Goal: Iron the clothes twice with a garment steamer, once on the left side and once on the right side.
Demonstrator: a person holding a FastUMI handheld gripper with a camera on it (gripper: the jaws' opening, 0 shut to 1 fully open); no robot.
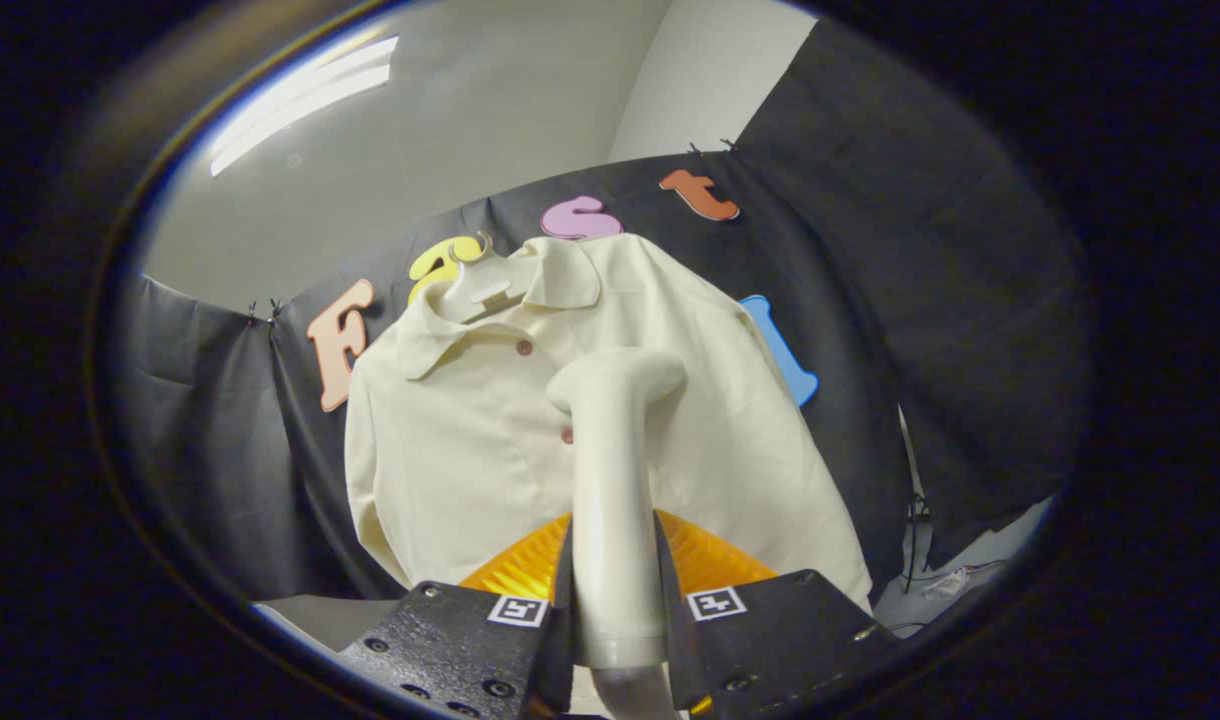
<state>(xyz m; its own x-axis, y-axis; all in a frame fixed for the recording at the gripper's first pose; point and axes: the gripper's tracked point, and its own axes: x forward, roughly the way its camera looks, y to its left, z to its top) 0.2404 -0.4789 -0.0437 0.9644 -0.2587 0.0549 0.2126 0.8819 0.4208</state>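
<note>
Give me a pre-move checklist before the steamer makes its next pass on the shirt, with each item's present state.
1. Grip: gripper has both fingers pressed on the steamer handle, between them: ok.
2. Steamer head aimed at the shirt: it points at the button placket near the middle: ok.
3. Head touching the fabric: cannot tell from this angle.
4. Shirt hung on its hanger, front facing the gripper, collar up: ok.
5. Head placed on the left or right panel for a side pass: it sits near the centre line: not ok.
6. Steam coming out: cannot tell.
</note>
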